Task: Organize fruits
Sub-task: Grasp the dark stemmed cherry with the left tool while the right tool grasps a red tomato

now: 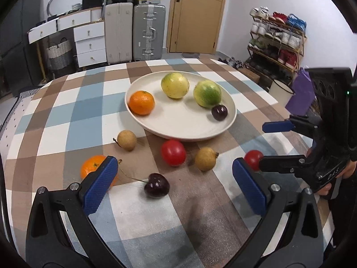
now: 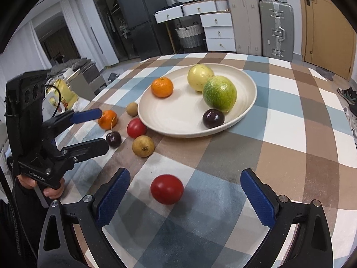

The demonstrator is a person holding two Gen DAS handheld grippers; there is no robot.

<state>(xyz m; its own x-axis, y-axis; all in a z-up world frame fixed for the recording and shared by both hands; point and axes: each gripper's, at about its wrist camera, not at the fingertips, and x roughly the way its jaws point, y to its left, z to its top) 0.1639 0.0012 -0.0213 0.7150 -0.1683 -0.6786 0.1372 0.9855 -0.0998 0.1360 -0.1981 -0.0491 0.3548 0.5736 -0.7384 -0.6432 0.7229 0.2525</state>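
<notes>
Left wrist view: looking over a checkered tabletop (image 1: pixel 67 120) with fruit all around.
Left tool (image 1: pixel 175 170): fingers spread wide, nothing between them but cloth, with a dark cherry (image 1: pixel 156 185) lying just ahead.
Plate (image 1: pixel 189 131): white, holds an orange (image 1: pixel 142 102), a yellow fruit (image 1: pixel 175 85), a green fruit (image 1: pixel 207 96) and a second cherry (image 1: pixel 219 112) at the right rim.
Loose on the cloth: two brown longans (image 1: pixel 126 140) (image 1: pixel 205 158), a red tomato (image 1: pixel 173 152), another orange (image 1: pixel 92 169) partly behind the left finger.
Right tool (image 1: pixel 250 143): comes in from the right, fingers apart, a small tomato (image 1: pixel 253 159) right by its lower finger.

Right wrist view: same tabletop (image 2: pixel 290 134) from the other side.
Right tool (image 2: pixel 185 192): wide open, small tomato (image 2: pixel 167 189) sitting on the cloth between its fingers, touching neither one.
Left tool (image 2: pixel 100 129): at left, also open, near the loose orange (image 2: pixel 107 119) and cherry (image 2: pixel 113 139).
Plate (image 2: pixel 178 131): well beyond, same four fruits in it.
</notes>
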